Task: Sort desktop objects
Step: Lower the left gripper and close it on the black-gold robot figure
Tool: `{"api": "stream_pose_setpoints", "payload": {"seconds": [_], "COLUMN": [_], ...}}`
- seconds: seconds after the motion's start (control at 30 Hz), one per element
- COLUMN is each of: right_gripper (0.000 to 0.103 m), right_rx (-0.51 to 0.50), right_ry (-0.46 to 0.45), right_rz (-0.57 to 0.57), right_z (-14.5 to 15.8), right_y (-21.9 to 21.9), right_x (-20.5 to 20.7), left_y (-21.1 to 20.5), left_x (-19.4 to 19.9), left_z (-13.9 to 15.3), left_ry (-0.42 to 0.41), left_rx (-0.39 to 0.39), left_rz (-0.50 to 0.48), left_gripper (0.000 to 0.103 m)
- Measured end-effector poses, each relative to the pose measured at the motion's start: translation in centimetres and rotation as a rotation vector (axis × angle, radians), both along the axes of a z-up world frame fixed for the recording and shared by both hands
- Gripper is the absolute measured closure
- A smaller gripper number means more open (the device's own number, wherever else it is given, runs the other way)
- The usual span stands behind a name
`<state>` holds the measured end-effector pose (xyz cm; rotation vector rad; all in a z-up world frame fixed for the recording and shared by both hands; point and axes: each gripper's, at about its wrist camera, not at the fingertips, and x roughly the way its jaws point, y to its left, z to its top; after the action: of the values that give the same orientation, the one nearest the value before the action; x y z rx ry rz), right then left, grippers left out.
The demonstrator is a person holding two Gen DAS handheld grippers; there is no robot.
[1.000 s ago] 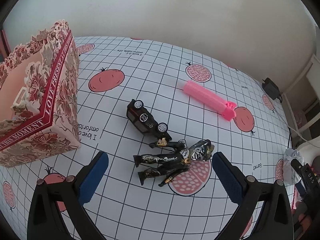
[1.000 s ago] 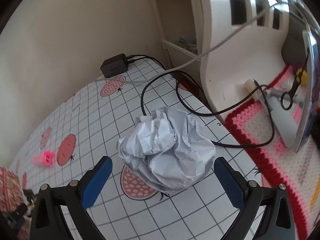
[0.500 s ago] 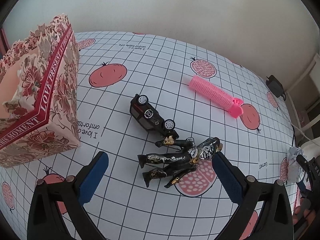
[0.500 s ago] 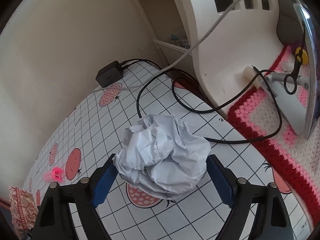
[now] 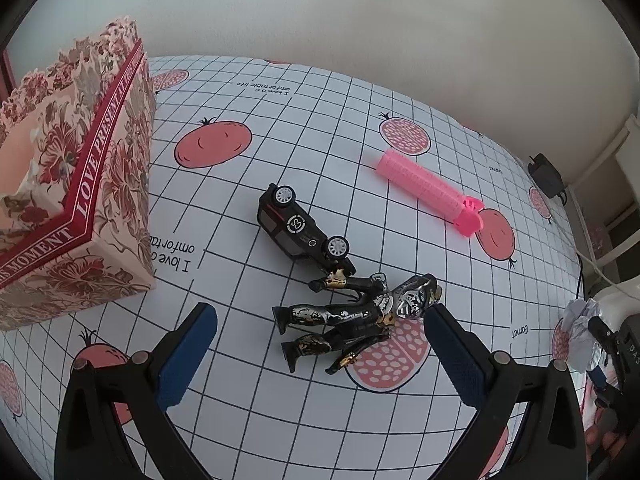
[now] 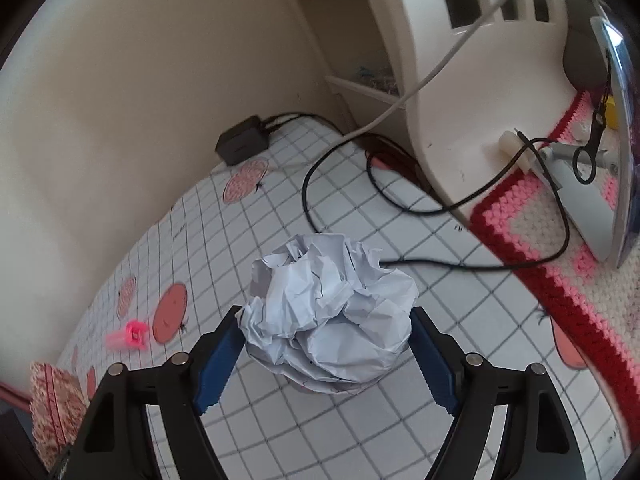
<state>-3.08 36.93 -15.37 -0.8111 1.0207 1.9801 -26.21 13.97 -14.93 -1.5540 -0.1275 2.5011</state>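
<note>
In the left wrist view a black and silver action figure (image 5: pixel 356 314) lies on the grid cloth, with a black toy car (image 5: pixel 302 232) on its side just behind it and a pink hair roller (image 5: pixel 430 190) farther right. My left gripper (image 5: pixel 320 354) is open and empty, just in front of the figure. In the right wrist view my right gripper (image 6: pixel 326 356) is shut on a crumpled white paper ball (image 6: pixel 330 310), both blue pads pressing its sides. The paper ball also shows in the left wrist view (image 5: pixel 582 330).
A floral open box (image 5: pixel 70 184) stands at the left; it also shows in the right wrist view (image 6: pixel 52 404). Black and white cables (image 6: pixel 340 168) and a black adapter (image 6: pixel 242 146) lie near the wall. A crocheted mat (image 6: pixel 560 264) and a white shelf unit (image 6: pixel 472 80) are right.
My right gripper has closed from wide open onto the paper ball and lifted a little. My left gripper has drifted slightly back and stayed open.
</note>
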Motion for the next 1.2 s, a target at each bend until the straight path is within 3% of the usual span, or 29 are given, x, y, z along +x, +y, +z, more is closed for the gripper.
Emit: {"api": "stream_pose_setpoints", "payload": {"seconds": [0.1,0.23,0.6,0.97,1.2], "right_gripper": [0.02,0.021,0.02,0.02,0.02], "right_rx": [-0.016,-0.027,-0.092,-0.133,-0.2], "right_ry": [-0.008,-0.016,-0.026,-0.014,0.009], "right_rz": [0.022,0.062,0.149,0.201,0.193], "right_z": [0.7,1.7,2.5,2.2,1.6], "right_y": [-1.1,-2.7,-6.4,-7.0,-7.0], "right_x": [-0.5,-1.3,-2.6,-4.3,-4.3], "left_y": [0.8,2.6,5.2,6.0,6.9], "left_x": [0.1,0.7,1.6,1.5,2.1], "left_z": [0.0,0.0,-0.9,-2.0,-2.3], "left_ry": [0.026,0.099,0.195,0.22,0.221], "left_rx": [-0.048,-0.18,-0.365,-0.397,-0.426], "left_rz": [-0.025,-0.094,-0.192,-0.234,-0.284], "left_gripper": [0.0,0.0,0.0,0.001,0.022]}}
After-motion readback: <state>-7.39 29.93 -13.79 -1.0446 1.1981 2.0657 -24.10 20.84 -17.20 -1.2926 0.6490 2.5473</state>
